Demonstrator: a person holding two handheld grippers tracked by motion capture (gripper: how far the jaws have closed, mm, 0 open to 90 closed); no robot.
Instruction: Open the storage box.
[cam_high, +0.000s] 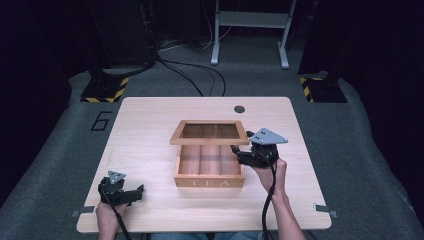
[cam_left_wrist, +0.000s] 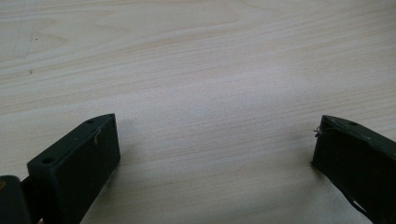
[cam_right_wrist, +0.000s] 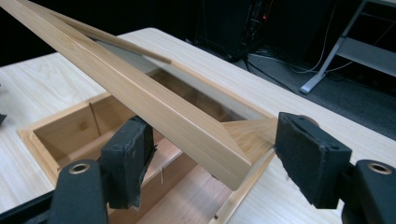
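Claws at work over a pale wooden table, seen from left to right. At the near left corner, the person's left hand rests the left claw low on the bare boards, well apart from the box; in the left gripper view its two black jaws stand wide apart with nothing but wood grain between them, so it is released.

At the middle of the table sits a wooden tea box (the letters TEA show on its near wall), its inside split into compartments. Its glass-paned lid is raised, hinged along the far side and tilted up over the box.

On the right, the right hand holds the right claw at the box's right side, at the lid's near right corner. In the right gripper view the lid's front rail runs diagonally between the jaws, its corner lying in the gap. One pad sits close against the rail's underside while the other stands clear of it, so the claw is not clenched on the lid.
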